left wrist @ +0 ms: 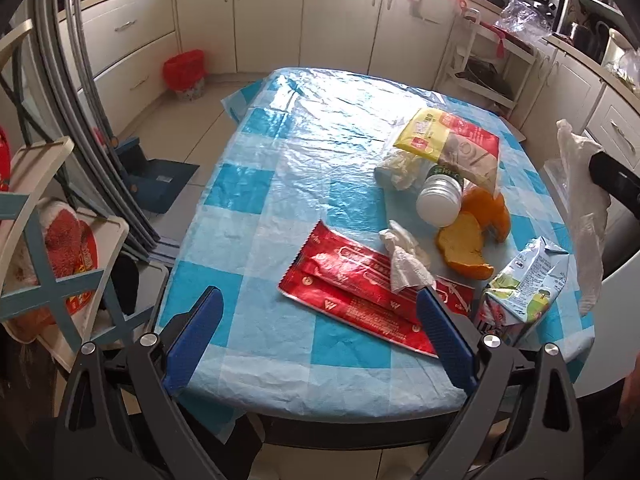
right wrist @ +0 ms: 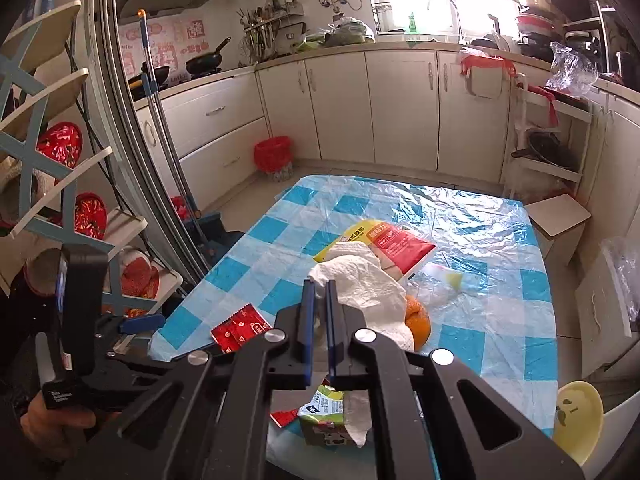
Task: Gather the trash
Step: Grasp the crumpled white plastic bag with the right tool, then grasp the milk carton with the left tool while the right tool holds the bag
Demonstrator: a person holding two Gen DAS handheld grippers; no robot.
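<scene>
Tissue (right wrist: 360, 276) pinched in right gripper (right wrist: 319, 292) fingers; only left view shows left gripper (left wrist: 320, 300) fingers spread.

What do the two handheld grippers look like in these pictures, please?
The left gripper and the right gripper are built alike: matte black angular link arms with cut-out slots, round silver pivot bolts, and flat blue ribbed pads lining the two fingers. In the right wrist view, the left gripper's black handle bears a small white printed label, too small to read. No cables show.
</scene>
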